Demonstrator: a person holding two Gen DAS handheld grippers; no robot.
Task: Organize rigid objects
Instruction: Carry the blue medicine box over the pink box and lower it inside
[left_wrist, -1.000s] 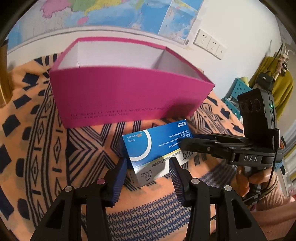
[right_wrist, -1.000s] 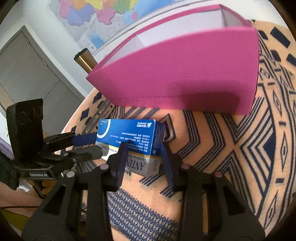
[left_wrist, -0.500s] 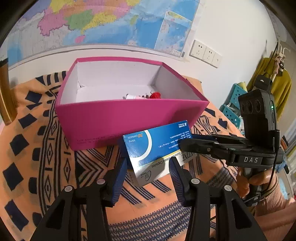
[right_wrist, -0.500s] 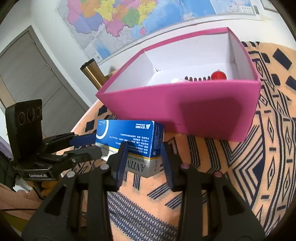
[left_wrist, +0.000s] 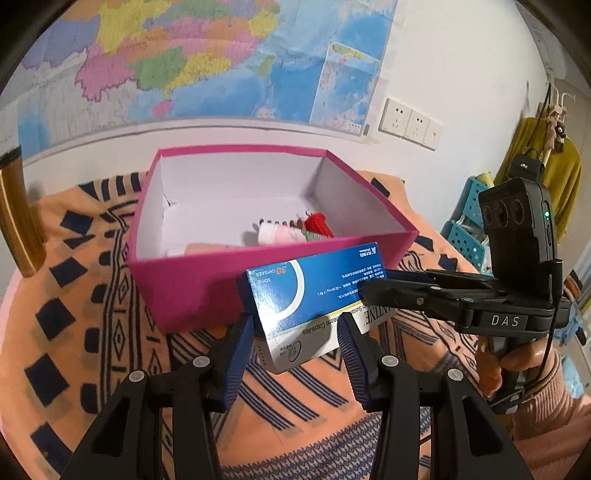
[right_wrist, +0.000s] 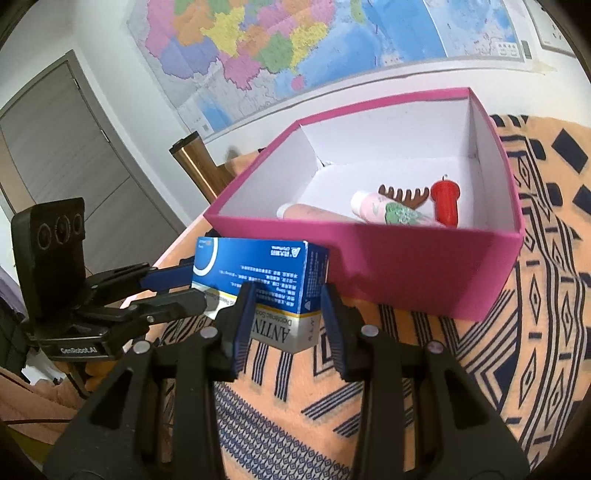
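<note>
A blue and white medicine box hangs in the air in front of the open pink box. My left gripper is shut on one end of it. My right gripper is shut on the other end. Each gripper shows in the other's view: the right gripper comes in from the right, the left gripper from the left. Inside the pink box lie a pink tube, a brown comb and a small red bottle.
The pink box stands on an orange cloth with a dark pattern. A brass-coloured post rises at the cloth's far left. A wall with a map lies behind. A hand holds the right gripper.
Both grippers have risen with the medicine box between them. The pink box's inside and its contents have come into view, and the pink box sits lower in both views.
</note>
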